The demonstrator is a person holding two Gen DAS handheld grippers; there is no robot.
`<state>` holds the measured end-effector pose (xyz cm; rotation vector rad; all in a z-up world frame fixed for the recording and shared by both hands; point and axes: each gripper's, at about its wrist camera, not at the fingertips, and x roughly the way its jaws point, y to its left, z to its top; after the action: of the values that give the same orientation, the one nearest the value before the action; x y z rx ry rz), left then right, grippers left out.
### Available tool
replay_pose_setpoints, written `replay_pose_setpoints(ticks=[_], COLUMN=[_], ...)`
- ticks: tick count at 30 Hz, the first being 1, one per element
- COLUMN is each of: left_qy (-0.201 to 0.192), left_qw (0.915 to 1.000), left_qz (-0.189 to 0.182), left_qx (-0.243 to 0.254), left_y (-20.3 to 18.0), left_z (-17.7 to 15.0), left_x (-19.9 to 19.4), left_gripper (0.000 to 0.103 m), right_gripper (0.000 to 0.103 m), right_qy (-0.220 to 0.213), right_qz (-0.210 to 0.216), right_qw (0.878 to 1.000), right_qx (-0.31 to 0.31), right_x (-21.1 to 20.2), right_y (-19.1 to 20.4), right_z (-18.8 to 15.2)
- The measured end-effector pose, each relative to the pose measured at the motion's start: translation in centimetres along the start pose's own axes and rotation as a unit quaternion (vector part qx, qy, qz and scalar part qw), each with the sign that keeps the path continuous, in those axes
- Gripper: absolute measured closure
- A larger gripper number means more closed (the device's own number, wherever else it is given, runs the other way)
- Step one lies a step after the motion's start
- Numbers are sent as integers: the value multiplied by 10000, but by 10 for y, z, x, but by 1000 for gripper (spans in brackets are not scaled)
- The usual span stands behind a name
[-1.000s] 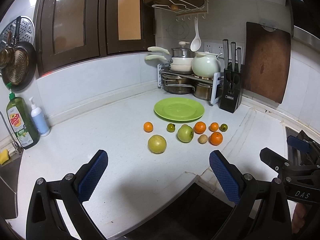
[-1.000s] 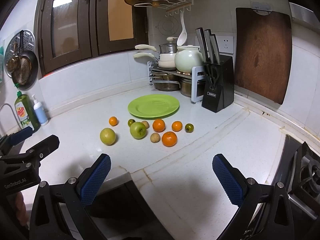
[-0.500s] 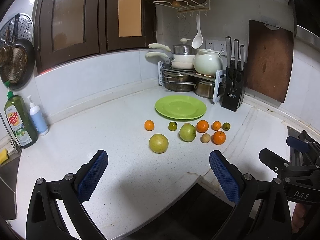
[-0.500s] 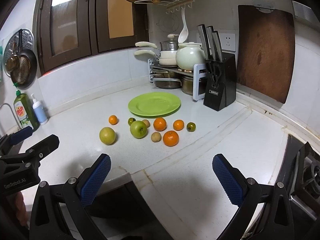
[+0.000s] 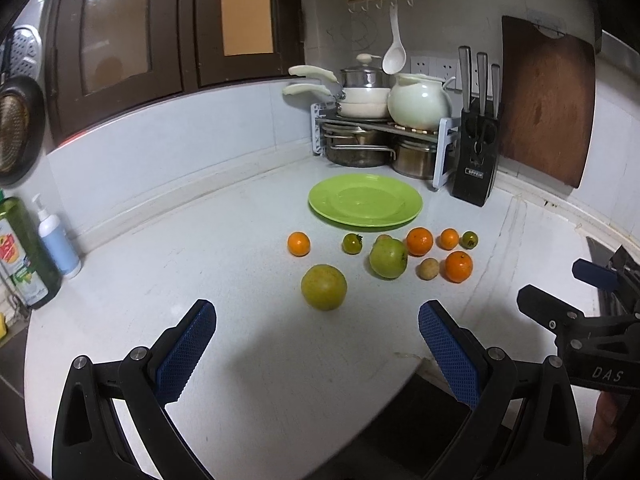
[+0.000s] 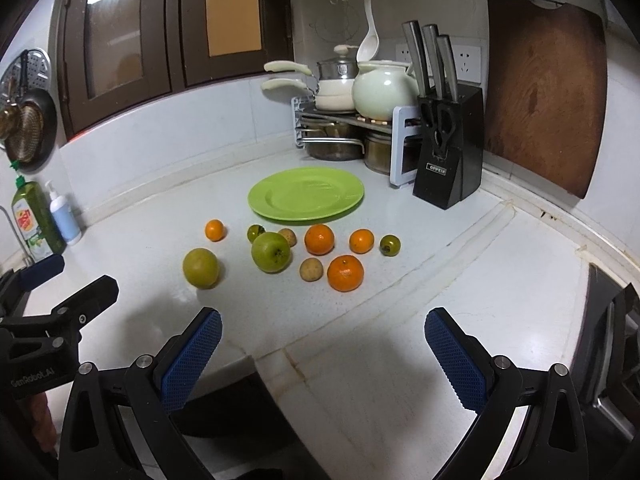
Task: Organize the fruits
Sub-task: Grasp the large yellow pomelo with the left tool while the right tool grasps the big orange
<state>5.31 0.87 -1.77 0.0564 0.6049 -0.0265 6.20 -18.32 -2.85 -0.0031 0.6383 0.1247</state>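
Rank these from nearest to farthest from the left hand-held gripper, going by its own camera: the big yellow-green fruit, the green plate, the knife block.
From the left hand-held gripper:
1. Big yellow-green fruit, straight ahead on the counter, nearest.
2. Green plate, behind the scattered fruit, slightly right.
3. Knife block, farthest, in the back right by the pot rack.

A smooth, faintly speckled, stone-like finish was seen on the white desk (image 6: 460, 264). The green plate (image 5: 365, 201) looked like glossy plastic. Brushed metal was shown by the knife handles (image 6: 430, 60), matt black by their block (image 6: 450, 148). The cutting board (image 6: 546, 92) was dark, worn wood. Blue, finely textured pads (image 5: 188, 350) were borne by the left claw (image 5: 318, 354).
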Motion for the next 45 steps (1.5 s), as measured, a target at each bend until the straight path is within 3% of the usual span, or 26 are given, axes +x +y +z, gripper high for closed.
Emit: replay_pose_setpoints(ticks=[10,18,29,45], left_qy=[7,119,493,790], left_qw=[9996,9996,9983,9949], left_qz=[-241,-239,182,457], left_qx=[130,45,-248,-422], left_y=[12,11,-4,-8], left_z=[14,17,4,-4], left_x=[51,83,118,144], left_gripper=[0,3,12,34], right_gripper=[1,7,27,46], right_qy=[394,663,1118,1172], right_qz=[-119,-208,41,203], right_qw=[9989,9964,9937,9914], right_qx=[243,487,-104,-539], right_x=[59,92,136,162], right_y=[1,-5,-20,-26], right_z=[15,19,18,17])
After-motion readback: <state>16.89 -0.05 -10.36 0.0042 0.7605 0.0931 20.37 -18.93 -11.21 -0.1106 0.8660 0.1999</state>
